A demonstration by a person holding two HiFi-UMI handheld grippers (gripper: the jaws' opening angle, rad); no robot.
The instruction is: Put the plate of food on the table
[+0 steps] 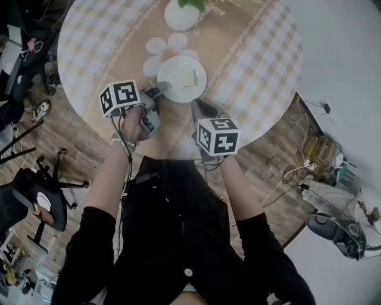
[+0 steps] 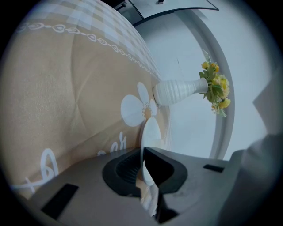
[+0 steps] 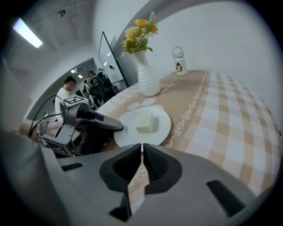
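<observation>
Two tools are seen at the near edge of the round tabletop, and between them the plate lies on the beige runner, at 6 o'clock of the vase and just beside a white flower print. The left tool is clamped on the plate's rim at about 8 o'clock; in the left gripper view the thin white edge is seen pinched between the two pads. The right tool is held just off the rim at about 5 o'clock, its jaws brought together with nothing between them. The plate appears to be flat on the cloth, so the setting-down is judged to be nearly done, with only the release left. For that, the left jaws would have to be opened and the tool drawn back toward 8 o'clock, low and level, so that the rim is not lifted or dragged across the cloth. The plate is plain white, round and shallow, with a thin rim. The food is one small pale yellow block, set a little toward 3 o'clock of centre; it is judged likely to slide if the plate is tipped. Whether the block is cake, butter or cheese cannot be told.
</observation>
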